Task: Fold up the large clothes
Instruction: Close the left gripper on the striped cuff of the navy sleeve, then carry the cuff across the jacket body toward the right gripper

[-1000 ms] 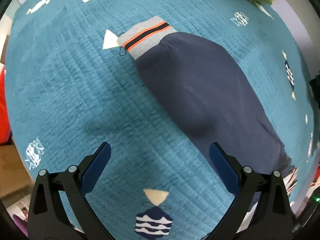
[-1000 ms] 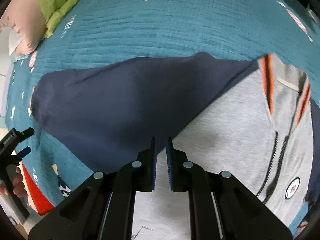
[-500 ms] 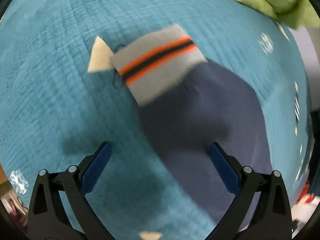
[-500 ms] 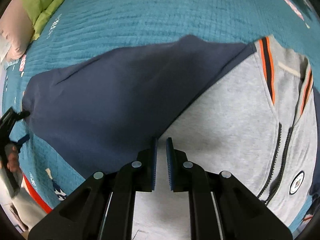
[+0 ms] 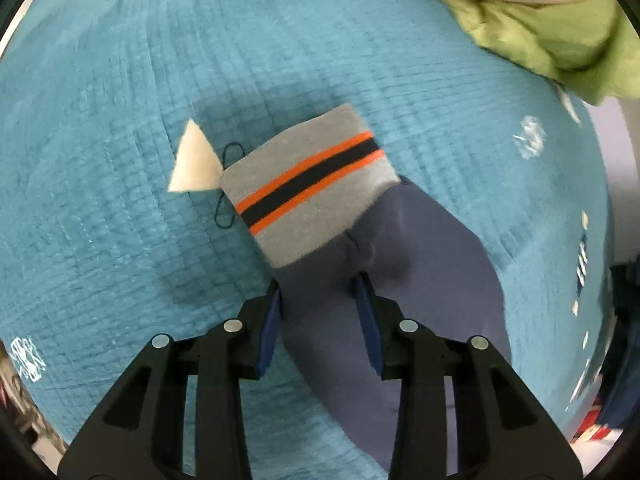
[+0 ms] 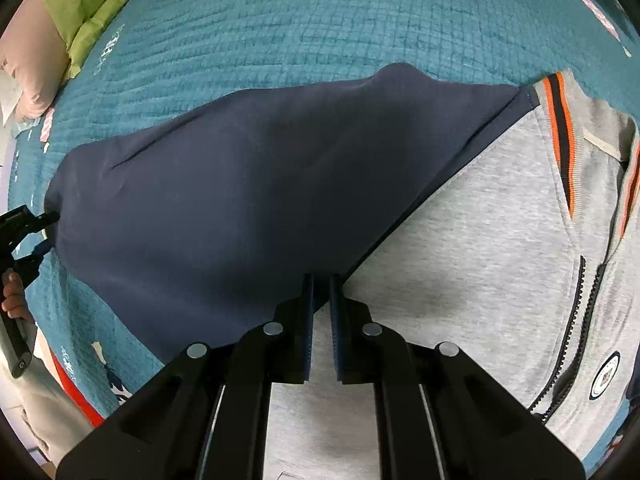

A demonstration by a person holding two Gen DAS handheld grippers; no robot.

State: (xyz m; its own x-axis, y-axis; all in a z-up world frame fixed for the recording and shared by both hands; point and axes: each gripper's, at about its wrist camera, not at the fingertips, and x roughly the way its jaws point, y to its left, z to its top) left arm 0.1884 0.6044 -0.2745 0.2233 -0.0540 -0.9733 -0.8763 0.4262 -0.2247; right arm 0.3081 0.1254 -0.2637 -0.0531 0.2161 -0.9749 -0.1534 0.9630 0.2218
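On the teal bed (image 5: 120,80), the navy sleeve (image 5: 400,280) is straddled just behind its striped cuff (image 5: 308,184) by the narrowed left hand-held gripper (image 5: 318,292); its length runs back toward the right hand-held gripper (image 6: 319,292), nearly closed at the jacket's (image 6: 480,248) armpit seam.

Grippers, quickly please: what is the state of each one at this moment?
Left gripper: partly closed around the navy sleeve, just behind the striped cuff; firm grip cannot be told.
Right gripper: shut, pinching the jacket at the sleeve seam.

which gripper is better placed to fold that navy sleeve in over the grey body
Left. The left gripper straddles the navy sleeve just below its striped cuff, ready to carry the end inward. The right gripper sits nearly shut at the shoulder seam, better as an anchor.
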